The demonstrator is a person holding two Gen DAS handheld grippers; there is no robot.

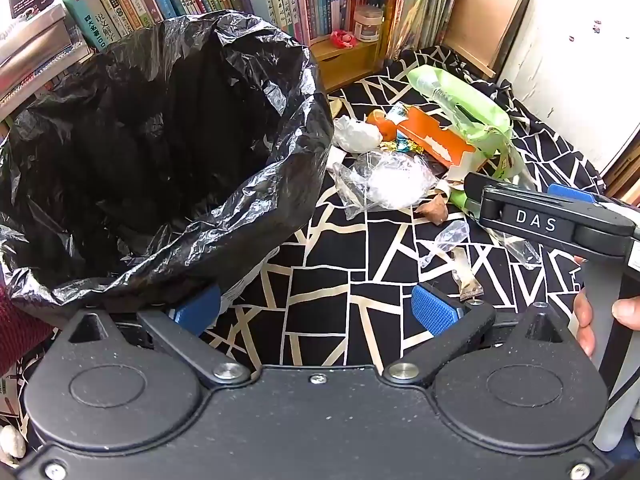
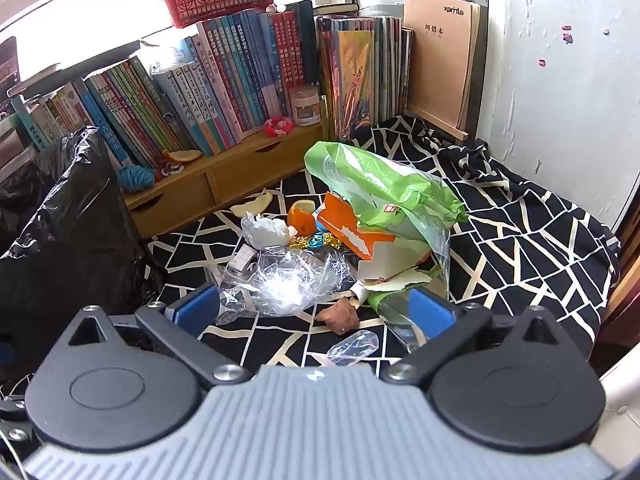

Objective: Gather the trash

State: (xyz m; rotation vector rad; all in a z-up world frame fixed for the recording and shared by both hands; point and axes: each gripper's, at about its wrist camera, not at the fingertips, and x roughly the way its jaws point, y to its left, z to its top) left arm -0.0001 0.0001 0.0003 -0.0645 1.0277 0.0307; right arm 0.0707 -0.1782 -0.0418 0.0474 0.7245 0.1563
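Both hand-held grippers stand wide open with nothing between their blue pads: the left hand-held gripper (image 1: pixel 318 312) hangs over the patterned cloth (image 1: pixel 332 288) just beside the bin, and the right hand-held gripper (image 2: pixel 316 312) points down at the trash heap, a scrap of clear film (image 2: pixel 354 345) lying just ahead of its fingers. At the far left stands the bin, lined with a black bag (image 1: pixel 160 128) whose crinkled rim folds outward (its inside is too dark to tell what it holds). To its right, on the black-and-cream cloth covering the bench, the trash lies in a loose pile: a white crumpled tissue (image 2: pixel 266 232), a piece of orange peel (image 2: pixel 302 222), a shiny candy wrapper (image 2: pixel 316 242), a bundle of clear plastic wrap (image 2: pixel 280 284), a brown scrap (image 2: pixel 340 316), a torn orange carton (image 2: pixel 352 236), and a green plastic bag (image 2: pixel 380 192) draped over the carton. Behind the pile, books (image 2: pixel 224 80) stand in a row on a low wooden shelf (image 2: pixel 224 176). In the left wrist view, a hand (image 1: pixel 596 316) shows at the right edge, gripping the other tool's handle.
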